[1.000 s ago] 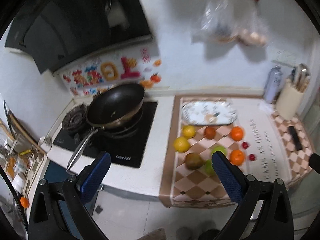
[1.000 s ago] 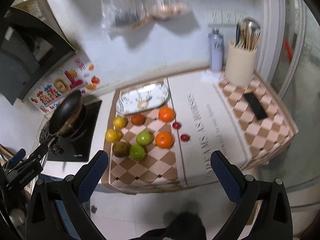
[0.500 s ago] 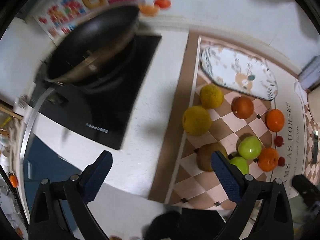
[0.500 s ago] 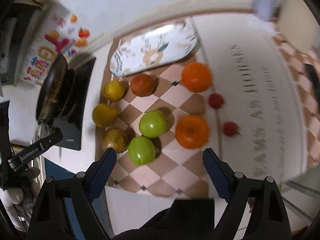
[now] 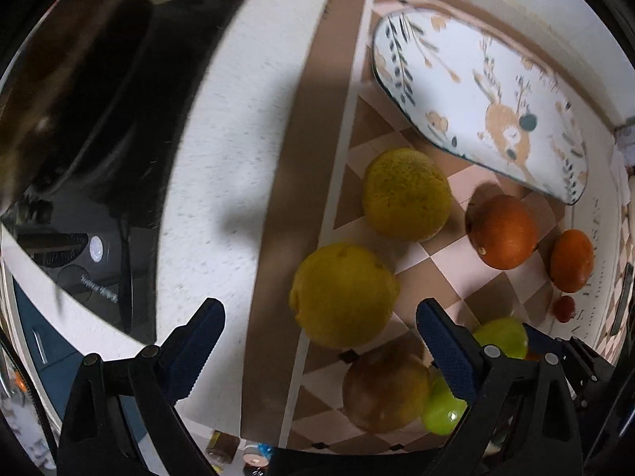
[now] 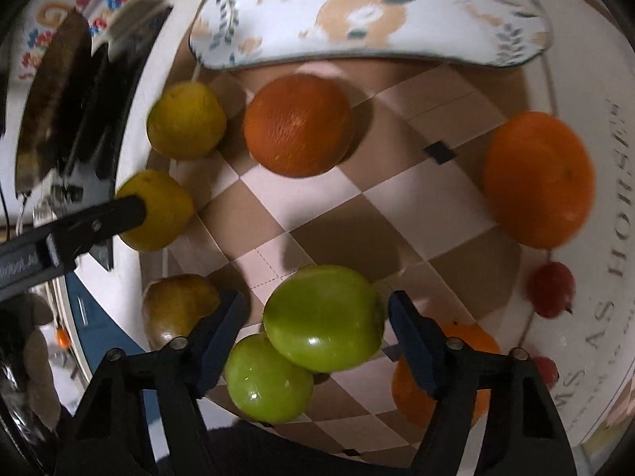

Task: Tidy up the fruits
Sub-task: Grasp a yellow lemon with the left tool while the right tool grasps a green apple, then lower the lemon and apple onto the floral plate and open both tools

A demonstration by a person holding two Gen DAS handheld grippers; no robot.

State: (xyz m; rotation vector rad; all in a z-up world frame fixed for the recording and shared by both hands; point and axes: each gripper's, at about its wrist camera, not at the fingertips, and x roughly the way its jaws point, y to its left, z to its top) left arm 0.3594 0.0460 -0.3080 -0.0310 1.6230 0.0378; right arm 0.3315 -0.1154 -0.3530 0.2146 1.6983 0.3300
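R claw is closing w/ green apple between pads, not gripped yet, apple sitting on tabletop mat nr plate; L claw is hanging wide open, empty, over lemon; apple prob firm, waxy-slick, so grab across widest part.

Black gripper frames carry blue ribbed pads and silver screws.

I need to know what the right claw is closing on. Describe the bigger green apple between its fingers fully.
The bigger green apple is round, smooth and glossy, bright green with small highlights and no visible stem. It rests on the checkered mat, touching the smaller green apple on its lower left. The right claw brackets it, jaws closing, a thin gap showing at each pad. It is not on the plate.
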